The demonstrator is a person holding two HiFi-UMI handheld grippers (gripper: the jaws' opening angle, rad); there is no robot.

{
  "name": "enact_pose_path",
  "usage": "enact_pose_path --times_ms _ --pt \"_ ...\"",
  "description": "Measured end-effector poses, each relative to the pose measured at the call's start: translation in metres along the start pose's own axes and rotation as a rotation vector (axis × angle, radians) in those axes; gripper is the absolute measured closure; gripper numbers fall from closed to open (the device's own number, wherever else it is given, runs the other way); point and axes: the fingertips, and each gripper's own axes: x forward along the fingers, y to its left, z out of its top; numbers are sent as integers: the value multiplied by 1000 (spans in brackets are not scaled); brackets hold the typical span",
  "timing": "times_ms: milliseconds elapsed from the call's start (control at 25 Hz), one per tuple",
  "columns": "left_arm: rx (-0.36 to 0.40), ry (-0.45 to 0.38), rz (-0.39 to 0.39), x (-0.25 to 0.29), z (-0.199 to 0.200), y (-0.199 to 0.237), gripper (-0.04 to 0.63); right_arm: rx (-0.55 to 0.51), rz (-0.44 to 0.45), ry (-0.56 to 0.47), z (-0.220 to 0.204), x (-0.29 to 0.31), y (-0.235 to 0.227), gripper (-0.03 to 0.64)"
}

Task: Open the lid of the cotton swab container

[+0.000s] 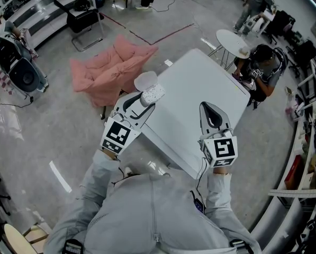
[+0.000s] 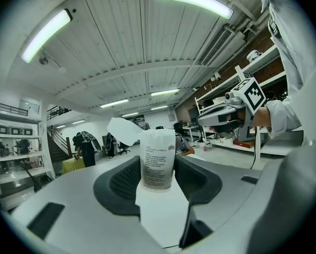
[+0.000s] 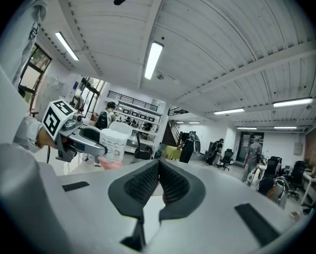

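My left gripper [image 1: 146, 103] is shut on the cotton swab container [image 1: 153, 93], a small white tub with a printed label, held above the table's left corner. Its round white lid [image 1: 145, 81] stands flipped back, open. In the left gripper view the container [image 2: 158, 163] stands upright between the dark pads [image 2: 120, 181], the lid [image 2: 123, 130] hanging off to its left. My right gripper [image 1: 213, 114] hovers over the white table [image 1: 195, 83], shut with nothing in it. In the right gripper view its jaws [image 3: 159, 181] meet, and the container [image 3: 114, 143] shows at the left in the other gripper [image 3: 78, 136].
A pink cushioned seat [image 1: 115, 67] lies on the floor left of the table. A person [image 1: 263, 67] sits at the table's far right corner, beside a small round table [image 1: 232, 41]. Shelves line the right wall.
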Motion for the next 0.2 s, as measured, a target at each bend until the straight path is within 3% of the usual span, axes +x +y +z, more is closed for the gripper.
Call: enact_pose_path --times_ms 200 --pt "2 -2 -10 1 0 2 382 -5 -1 4 -3 4 0 583"
